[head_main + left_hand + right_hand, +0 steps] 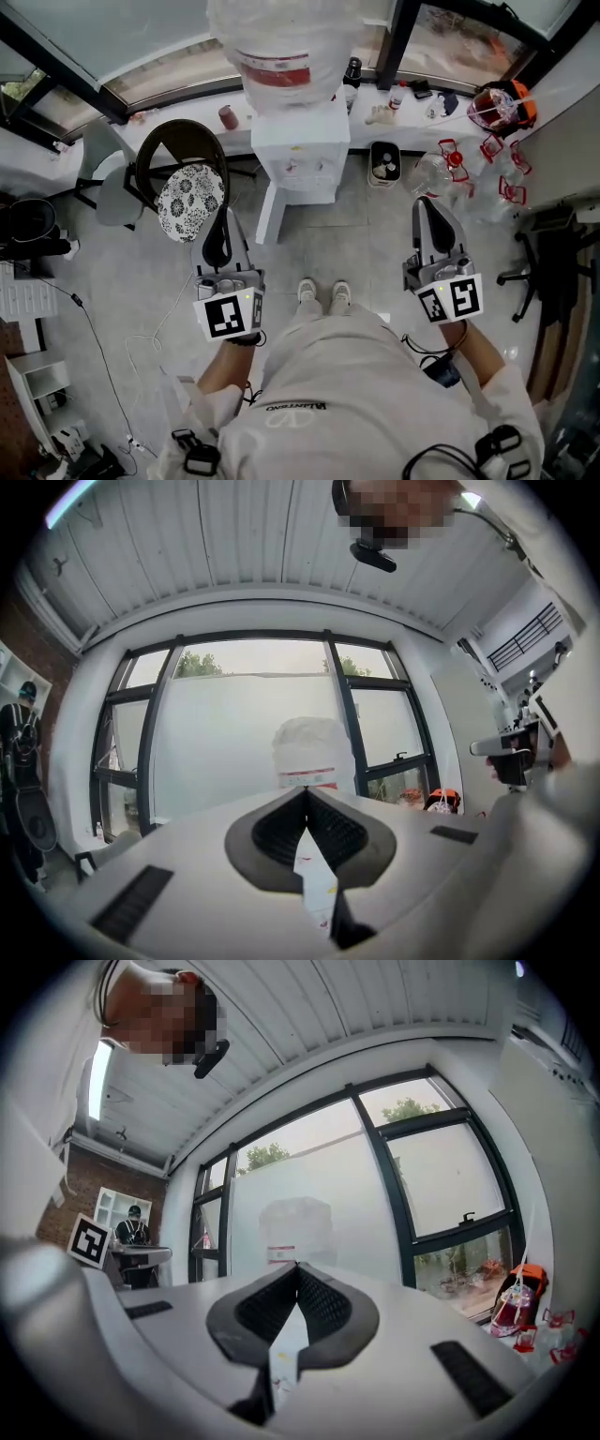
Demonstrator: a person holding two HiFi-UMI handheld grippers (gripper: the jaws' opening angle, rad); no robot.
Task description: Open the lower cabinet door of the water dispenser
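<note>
Left gripper (223,220) and right gripper (429,208) both pinched shut, empty, mid-frame, well short of water dispenser (300,155) at upper centre. Lower cabinet door (269,214) looks already swung out at its left; careless reach-in could bump it closed

The person wears a white T-shirt (347,394) with dark collar lettering, 2 white shoes (323,292) and black straps (194,457). The left hand-held gripper (221,217) and right hand-held gripper (424,202) are grey with black-and-white marker cubes (230,316).
</note>
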